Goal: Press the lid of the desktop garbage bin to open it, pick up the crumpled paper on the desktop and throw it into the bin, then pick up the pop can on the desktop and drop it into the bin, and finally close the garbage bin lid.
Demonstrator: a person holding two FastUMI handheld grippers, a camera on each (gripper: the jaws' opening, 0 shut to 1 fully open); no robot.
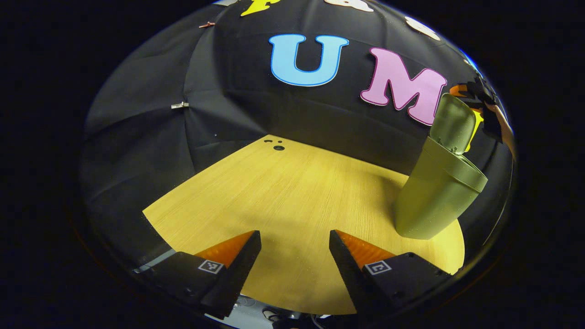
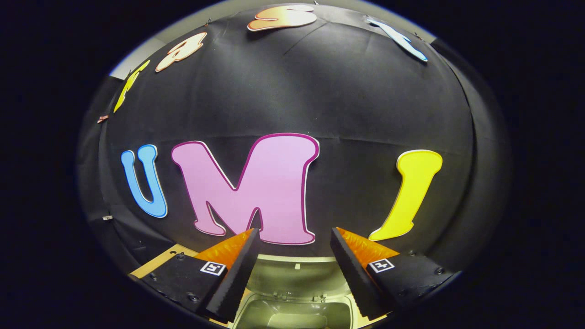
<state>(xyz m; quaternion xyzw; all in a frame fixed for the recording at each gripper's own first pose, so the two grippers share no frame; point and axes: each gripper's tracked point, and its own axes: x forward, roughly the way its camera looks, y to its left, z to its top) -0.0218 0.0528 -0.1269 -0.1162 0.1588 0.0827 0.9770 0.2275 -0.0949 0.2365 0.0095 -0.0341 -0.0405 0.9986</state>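
In the left gripper view the olive-green garbage bin (image 1: 434, 196) stands on the right of the wooden table (image 1: 292, 192), its lid (image 1: 452, 121) swung up and open. My left gripper (image 1: 295, 242) hovers low over the table's near part, open, with nothing between its fingers. My right gripper (image 1: 475, 93), held by a hand (image 1: 500, 121), is above and behind the raised lid. In the right gripper view my right gripper (image 2: 295, 242) is open and empty, right over the bin's open mouth (image 2: 292, 315), with the raised lid (image 2: 297, 274) just ahead of the fingers.
Black cloth walls close off the table at the back and the left. Small dark holes (image 1: 276, 145) mark the table's far corner. The table's wooden top (image 1: 274, 183) stretches left of the bin.
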